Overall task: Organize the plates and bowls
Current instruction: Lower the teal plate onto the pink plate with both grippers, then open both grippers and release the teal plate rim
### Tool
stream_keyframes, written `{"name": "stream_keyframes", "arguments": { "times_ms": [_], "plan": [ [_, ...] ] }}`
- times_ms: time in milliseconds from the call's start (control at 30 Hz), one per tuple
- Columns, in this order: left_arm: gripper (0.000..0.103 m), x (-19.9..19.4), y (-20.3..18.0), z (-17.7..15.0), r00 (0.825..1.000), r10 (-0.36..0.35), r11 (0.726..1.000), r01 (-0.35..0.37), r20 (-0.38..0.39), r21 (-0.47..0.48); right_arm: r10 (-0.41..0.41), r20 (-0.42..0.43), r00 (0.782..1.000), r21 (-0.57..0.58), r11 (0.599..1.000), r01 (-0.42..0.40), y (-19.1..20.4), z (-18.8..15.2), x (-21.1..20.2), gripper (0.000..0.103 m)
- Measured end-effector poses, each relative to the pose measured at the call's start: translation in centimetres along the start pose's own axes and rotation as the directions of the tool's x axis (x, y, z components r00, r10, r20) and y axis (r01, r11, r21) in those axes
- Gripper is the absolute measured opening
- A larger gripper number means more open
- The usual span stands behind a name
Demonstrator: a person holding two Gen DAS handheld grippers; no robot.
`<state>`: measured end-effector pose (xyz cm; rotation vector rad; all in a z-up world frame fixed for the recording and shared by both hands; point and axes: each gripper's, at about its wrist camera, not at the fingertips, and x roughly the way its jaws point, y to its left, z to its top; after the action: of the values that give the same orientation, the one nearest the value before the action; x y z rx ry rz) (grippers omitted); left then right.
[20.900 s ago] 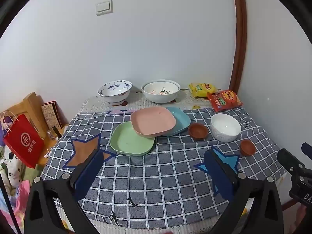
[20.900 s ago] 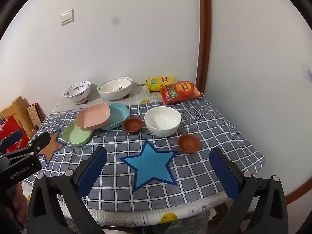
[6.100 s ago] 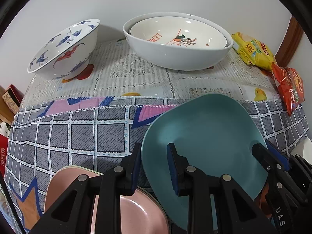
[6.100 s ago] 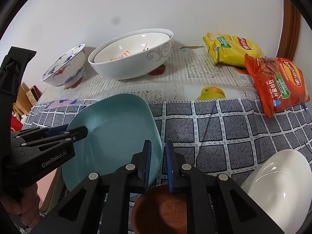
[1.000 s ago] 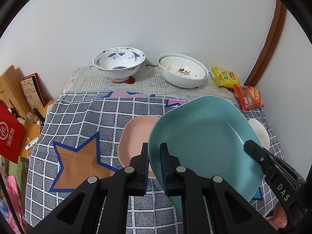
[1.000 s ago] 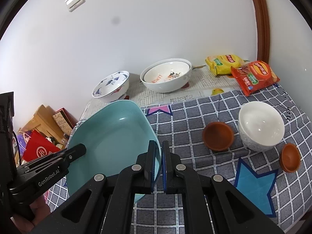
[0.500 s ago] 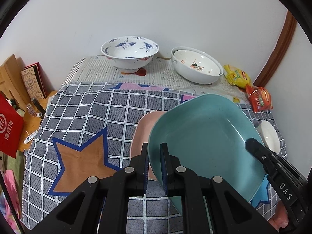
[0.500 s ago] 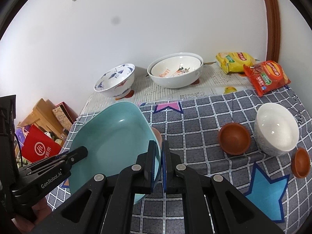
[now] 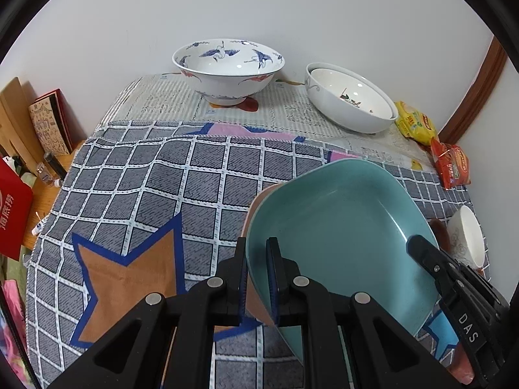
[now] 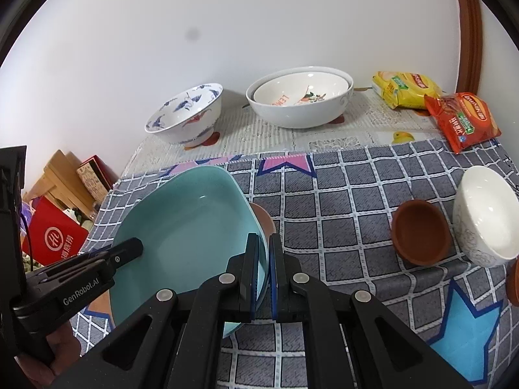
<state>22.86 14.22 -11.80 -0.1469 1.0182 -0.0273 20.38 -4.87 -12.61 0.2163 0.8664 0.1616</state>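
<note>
— Checked cloth covers the tabletop, white wall behind. What's at its left side?

— The left gripper, jaws clamped on the near-left rim of the teal plate, held tilted above the pink plate.

— And further right?

— The right gripper, pinched tight on the plate's right rim. Beyond it, near the right edge, a brown cup touches a white bowl.

— Along the far edge?

— A blue-patterned bowl, then nested white bowls, then snack packets at the far-right corner.
</note>
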Motion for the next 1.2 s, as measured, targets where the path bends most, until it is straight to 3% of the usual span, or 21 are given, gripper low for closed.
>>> {"name": "stream_keyframes", "arguments": {
  "times_ms": [367,700,1000,1200],
  "plan": [
    [0.011,3.1,-0.3,1.5,0.999,0.033,0.999,-0.033,-0.008,0.03,-0.026,-0.018,0.999,-0.03,0.999,0.026,0.0,0.1,3.1,0.007],
    [0.013,3.7,-1.7,1.4,0.995,0.063,0.99,-0.073,0.084,0.123,-0.035,-0.035,0.999,-0.062,0.998,0.033,-0.2,-0.9,3.3,0.012],
    [0.015,3.3,-1.1,1.0,0.986,0.072,0.99,-0.089,0.15,0.108,-0.002,-0.049,0.999,-0.063,0.998,-0.001,0.7,-2.2,2.7,0.014],
    [0.015,2.8,-1.3,0.3,0.977,0.121,0.983,-0.143,0.177,0.116,0.004,-0.03,1.0,-0.047,0.999,-0.006,1.2,-3.0,2.5,0.019]
  ]
}}
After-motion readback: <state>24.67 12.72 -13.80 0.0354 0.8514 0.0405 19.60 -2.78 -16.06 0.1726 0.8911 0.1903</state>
